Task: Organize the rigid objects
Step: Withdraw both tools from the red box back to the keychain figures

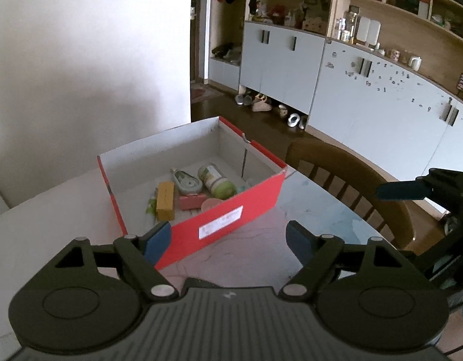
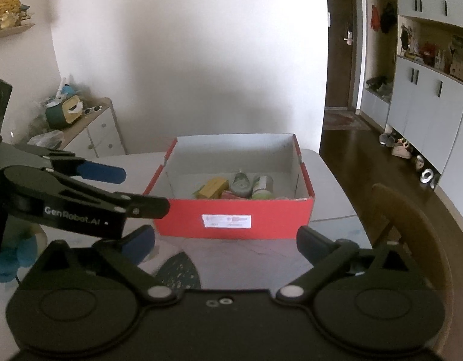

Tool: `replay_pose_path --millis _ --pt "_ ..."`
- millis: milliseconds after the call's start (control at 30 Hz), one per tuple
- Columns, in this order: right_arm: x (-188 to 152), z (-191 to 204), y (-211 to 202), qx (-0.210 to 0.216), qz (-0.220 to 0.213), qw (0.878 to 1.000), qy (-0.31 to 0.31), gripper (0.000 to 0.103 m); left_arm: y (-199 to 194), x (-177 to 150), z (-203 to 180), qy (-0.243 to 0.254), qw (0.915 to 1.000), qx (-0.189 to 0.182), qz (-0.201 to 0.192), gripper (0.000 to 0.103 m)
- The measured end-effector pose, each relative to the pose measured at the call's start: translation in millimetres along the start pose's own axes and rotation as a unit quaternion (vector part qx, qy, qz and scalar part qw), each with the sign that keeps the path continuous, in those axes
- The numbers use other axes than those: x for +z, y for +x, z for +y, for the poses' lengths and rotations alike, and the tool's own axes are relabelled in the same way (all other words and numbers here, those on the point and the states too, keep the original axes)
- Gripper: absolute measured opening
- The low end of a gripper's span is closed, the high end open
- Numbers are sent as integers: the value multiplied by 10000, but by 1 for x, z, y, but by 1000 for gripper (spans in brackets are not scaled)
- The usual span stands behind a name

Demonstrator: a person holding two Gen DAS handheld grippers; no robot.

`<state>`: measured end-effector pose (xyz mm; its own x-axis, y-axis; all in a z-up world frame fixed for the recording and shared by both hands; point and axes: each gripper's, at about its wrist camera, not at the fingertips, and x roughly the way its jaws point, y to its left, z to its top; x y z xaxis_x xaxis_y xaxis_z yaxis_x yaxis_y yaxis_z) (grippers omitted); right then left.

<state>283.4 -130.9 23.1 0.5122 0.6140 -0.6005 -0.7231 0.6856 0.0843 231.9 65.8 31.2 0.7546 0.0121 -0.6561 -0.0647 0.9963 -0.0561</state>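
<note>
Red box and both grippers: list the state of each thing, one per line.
red box: open, no lid on it, upright on the table
green bottle: lying on its side in the box
yellow block: lying flat in the box
left gripper: open, empty
right gripper: open, empty

Red box [image 1: 231,210] on table [image 1: 306,204], left claw [image 1: 228,240] open, empty

Left wrist camera looks down past its own fingers, catching the open red cardboard box [image 1: 228,207] corner-on, close ahead, with a wall of pale cabinets [image 1: 367,84] off right. Right wrist camera faces that box [image 2: 234,213] square-on from slightly farther back. Both share the box, the marbled tabletop [image 1: 291,210] and a brown wooden chair [image 2: 412,225].
</note>
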Motion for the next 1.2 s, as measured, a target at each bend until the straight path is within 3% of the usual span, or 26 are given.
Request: replay_pose_path --millis 400,500,800,1200 --pt "-48 -1 -28 -61 -75 9998 191 103 -11 -42 -10 -111 9996 -266 17 87" --pt "-62 -4 -32 -70 -46 9997 240 103 -9 -52 -11 -206 9994 -289 -24 102" --pt "-101 -5 -23 -249 222 9994 116 102 9 -81 -17 -395 9988 -277 85 102" --pt "-132 -16 7 -411 555 9976 -15 98 50 -119 -24 -584 9960 -243 637 102"
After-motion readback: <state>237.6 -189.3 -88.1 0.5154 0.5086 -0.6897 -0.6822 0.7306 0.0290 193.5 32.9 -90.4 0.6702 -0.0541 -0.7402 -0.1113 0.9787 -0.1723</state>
